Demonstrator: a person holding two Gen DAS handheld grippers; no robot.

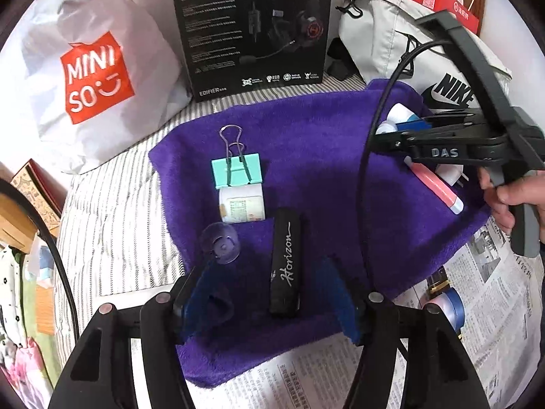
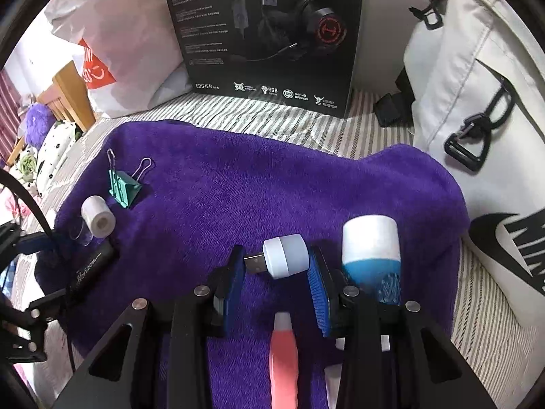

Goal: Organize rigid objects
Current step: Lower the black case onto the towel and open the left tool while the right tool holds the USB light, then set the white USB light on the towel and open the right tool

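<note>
1. A fluffy purple towel (image 1: pixel 306 129) is spread over a striped sheet; every place below is given relative to it.
2. On its left part, a mint-green metal binder clip (image 1: pixel 237 170), a small white cylindrical bottle (image 1: pixel 242 203), a clear plastic suction cup (image 1: pixel 220 243) and a black rectangular case lettered "Horizon" (image 1: pixel 285 269) are laid close together.
3. Over its near edge, the left gripper (image 1: pixel 269 293) is held with jaws parted; the case lies between them, untouched.
4. On its right part, the right gripper (image 2: pixel 276 272) is seen part-open around a white USB plug light (image 2: pixel 280 260), with no pad contact visible; a white-and-blue tube (image 2: pixel 371 248) and a pink-and-white pen (image 2: pixel 283 358) lie beside.
</note>
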